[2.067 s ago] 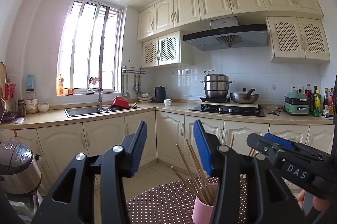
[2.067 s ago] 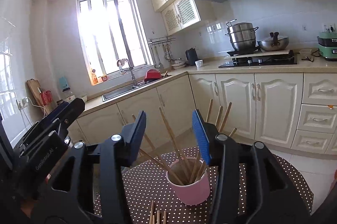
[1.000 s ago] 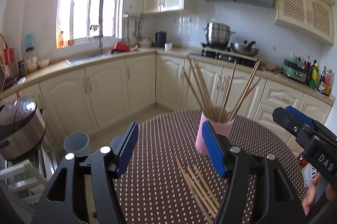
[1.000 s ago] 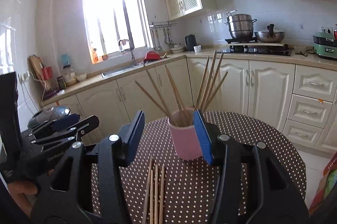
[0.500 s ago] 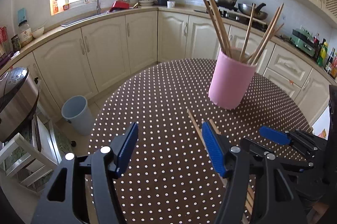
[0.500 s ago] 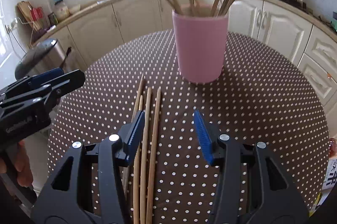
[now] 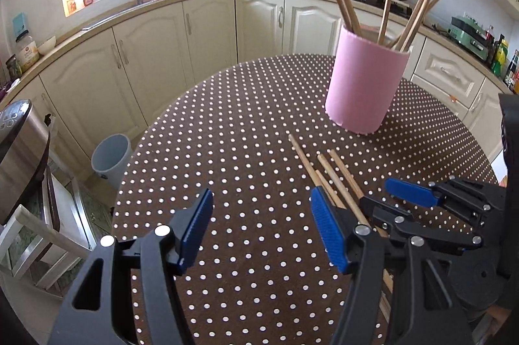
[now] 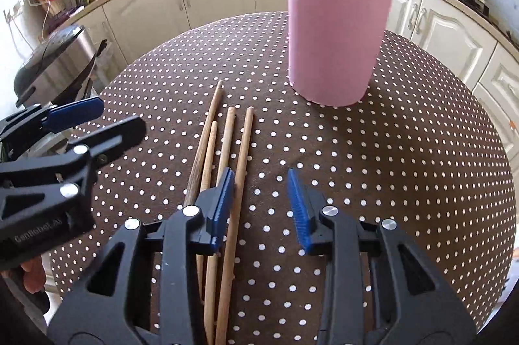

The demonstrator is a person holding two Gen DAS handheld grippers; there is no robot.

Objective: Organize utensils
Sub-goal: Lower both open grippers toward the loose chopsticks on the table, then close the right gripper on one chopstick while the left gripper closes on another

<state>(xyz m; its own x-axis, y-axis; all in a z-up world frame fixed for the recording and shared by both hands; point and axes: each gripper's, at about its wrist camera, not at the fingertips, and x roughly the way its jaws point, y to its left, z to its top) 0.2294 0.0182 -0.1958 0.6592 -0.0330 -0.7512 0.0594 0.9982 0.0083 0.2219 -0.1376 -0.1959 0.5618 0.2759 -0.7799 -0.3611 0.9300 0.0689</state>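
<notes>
now, right wrist view: the right gripper hangs low over the round table, which wears a brown cloth with white dots. its blue pads stand apart, released, nothing between them. four loose chopsticks lie flat on the cloth, roughly parallel, tips pointing toward 12 o'clock. the left pad sits over the bundle; the rightmost stick runs just inside that pad, and the gap toward the right pad shows only cloth. whether the pad touches the sticks cannot be told.

the pink holder stands upright at about 1 o'clock from the right gripper, near the stick tips but apart from them. several chopsticks lean in it, fanned outward past the top edge of the frame.

the left gripper enters this view at 9 o'clock, beside the loose sticks and not touching them.

left wrist view: the left gripper is spread wide, released, empty, above bare dotted cloth. the loose chopsticks lie at roughly 2 o'clock from it, passing behind its right pad. the pink holder sits at 1 o'clock, beyond the sticks. the right gripper comes in from 3 o'clock over the near ends of the sticks.

off the table: a grey bin on the floor at 10 o'clock, and a rice cooker at 9 o'clock.
</notes>
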